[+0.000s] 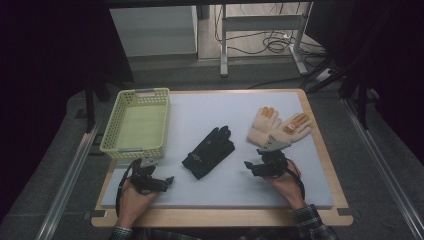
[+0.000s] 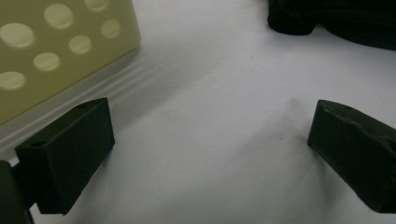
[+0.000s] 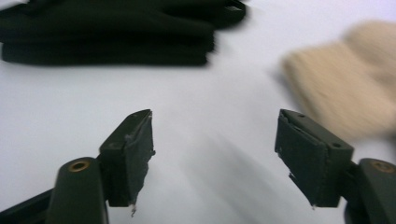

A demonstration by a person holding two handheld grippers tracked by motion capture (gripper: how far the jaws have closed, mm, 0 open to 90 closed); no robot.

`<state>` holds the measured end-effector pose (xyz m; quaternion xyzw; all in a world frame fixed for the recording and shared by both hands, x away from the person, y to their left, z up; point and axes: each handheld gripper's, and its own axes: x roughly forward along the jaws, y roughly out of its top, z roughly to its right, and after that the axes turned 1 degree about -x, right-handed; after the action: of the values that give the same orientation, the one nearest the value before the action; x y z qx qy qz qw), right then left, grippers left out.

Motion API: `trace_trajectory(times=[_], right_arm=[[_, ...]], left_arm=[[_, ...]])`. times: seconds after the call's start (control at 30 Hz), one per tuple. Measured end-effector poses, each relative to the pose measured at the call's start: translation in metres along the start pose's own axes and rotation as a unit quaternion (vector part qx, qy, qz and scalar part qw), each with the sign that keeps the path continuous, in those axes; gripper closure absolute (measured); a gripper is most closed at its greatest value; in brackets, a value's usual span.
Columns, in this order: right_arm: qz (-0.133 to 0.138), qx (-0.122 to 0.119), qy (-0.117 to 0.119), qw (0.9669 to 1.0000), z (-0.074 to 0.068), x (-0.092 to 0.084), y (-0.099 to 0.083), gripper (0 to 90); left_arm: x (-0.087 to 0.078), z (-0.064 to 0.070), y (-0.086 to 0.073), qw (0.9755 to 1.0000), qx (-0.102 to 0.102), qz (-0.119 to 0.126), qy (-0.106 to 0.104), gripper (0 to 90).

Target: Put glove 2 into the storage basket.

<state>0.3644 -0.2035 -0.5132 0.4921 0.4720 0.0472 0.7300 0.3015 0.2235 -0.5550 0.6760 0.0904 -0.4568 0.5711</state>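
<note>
Both hands rest at the counter's [image 1: 300, 195] near edge. Left hand-held gripper [image 2: 210, 140] gapes wide beside the green basket [image 1: 136, 125]; right hand-held gripper [image 3: 215, 154] also stands wide and empty, between the black glove [image 1: 208, 151] and the beige gloves [image 1: 277, 126].

The table [image 1: 320, 150] has a light wooden rim under a pale grey mat [image 1: 280, 185]. It stands on dark grey floor [image 1: 380, 165], with a metal rail [image 1: 65, 175] running along the floor on either side of it. Beyond the table's far edge stands a white cabinet [image 1: 152, 30]. Right of the cabinet is a metal frame [image 1: 260, 35], with black cables [image 1: 272, 42] looping across the floor beneath it. Both outer edges of the room are dark.
</note>
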Motion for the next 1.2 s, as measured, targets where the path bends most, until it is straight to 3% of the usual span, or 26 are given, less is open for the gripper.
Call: trace_trajectory(times=[0.3,0.4,0.67,0.77,1.03,1.2], right_arm=[[-0.023,0.021,-0.04,0.9987,0.022,-0.005,-0.026,20.2],[-0.035,0.031,-0.035,0.9983,0.026,-0.002,-0.028,17.9],[-0.034,0.033,-0.04,0.9981,0.025,-0.001,-0.029,16.1],[-0.033,0.033,-0.04,0.9981,0.025,-0.001,-0.029,16.1],[-0.033,0.033,-0.04,0.9981,0.025,-0.001,-0.029,16.1],[-0.033,0.033,-0.041,0.9981,0.025,-0.001,-0.029,16.1]], left_arm=[[0.0,0.0,0.0,1.0,-0.002,-0.001,-0.001,0.4],[0.0,0.0,0.0,1.0,-0.001,-0.003,-0.003,0.0],[0.0,0.002,0.003,1.0,0.001,-0.009,-0.003,0.0],[0.0,0.006,0.007,0.9995,0.001,-0.002,-0.032,0.2],[0.005,0.022,0.029,0.9974,0.03,0.002,-0.065,0.0],[0.011,0.035,0.061,0.9944,0.053,0.007,-0.091,0.0]])
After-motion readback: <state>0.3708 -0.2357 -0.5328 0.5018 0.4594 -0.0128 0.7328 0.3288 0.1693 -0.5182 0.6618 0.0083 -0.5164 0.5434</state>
